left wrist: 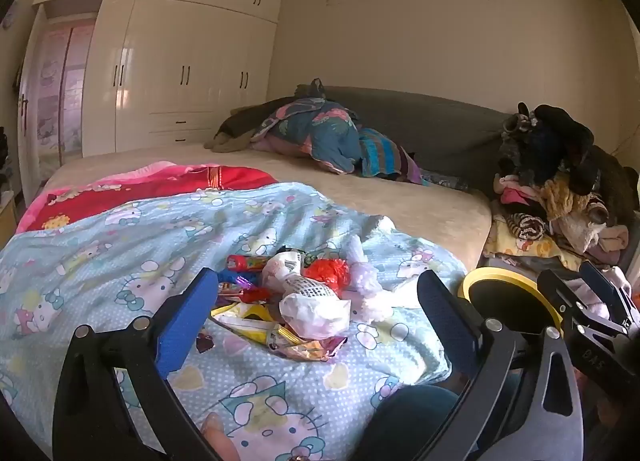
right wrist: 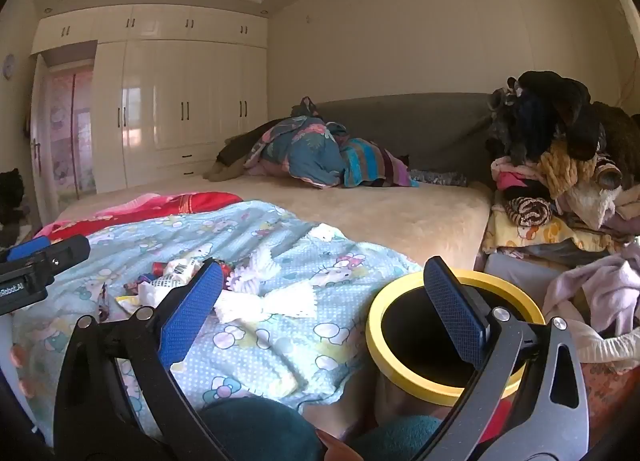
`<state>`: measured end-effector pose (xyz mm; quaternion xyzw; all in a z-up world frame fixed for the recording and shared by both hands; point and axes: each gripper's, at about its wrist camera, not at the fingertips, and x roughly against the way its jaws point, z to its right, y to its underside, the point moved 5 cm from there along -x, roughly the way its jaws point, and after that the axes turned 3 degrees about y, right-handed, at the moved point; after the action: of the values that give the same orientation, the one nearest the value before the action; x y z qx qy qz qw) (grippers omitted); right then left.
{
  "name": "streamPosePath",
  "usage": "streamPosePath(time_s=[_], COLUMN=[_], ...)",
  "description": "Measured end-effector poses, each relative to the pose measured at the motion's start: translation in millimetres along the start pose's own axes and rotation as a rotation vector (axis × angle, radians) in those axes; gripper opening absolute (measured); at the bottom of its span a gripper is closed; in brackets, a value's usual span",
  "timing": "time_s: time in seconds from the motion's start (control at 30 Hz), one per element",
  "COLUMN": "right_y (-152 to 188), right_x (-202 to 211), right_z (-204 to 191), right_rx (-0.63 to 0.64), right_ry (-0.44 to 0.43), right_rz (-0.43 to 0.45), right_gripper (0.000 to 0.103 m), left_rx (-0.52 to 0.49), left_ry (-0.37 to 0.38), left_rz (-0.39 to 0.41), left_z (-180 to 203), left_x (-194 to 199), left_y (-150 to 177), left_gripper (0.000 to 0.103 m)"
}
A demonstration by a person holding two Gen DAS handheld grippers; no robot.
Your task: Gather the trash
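Trash heaped on the blue cartoon blanket, just ahead between the spread fingers of the left tool. Right tool likewise spread, gripping nothing, yellow-rimmed bin behind its right finger.

Low, bedward views, shared quilt.

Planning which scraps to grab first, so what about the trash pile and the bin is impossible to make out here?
- Trash pile, right wrist view: near edge hidden behind the right gripper's left finger.
- Wrapper print, both views: too small to read.
- Yellow-rimmed bin, both views: inside dark; a gripper finger crosses its opening.
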<state>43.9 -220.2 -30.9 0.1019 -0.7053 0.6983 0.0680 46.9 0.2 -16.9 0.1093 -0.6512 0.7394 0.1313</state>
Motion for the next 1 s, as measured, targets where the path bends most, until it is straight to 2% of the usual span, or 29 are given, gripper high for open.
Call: streamPosePath(time_s=[1.0], right_y=[-2.1], right_x=[3.0], right_z=[0.7], right_rx=[-0.006], right_ry=[-0.004], right_rz=[0.008], right_gripper=[0.093], left_rx=[-0.002], left_ry=[0.003], left_rz=[-0.003], left_z=[6.3], left_x=[0.1], left_y=[1.2], left_gripper=[0.097])
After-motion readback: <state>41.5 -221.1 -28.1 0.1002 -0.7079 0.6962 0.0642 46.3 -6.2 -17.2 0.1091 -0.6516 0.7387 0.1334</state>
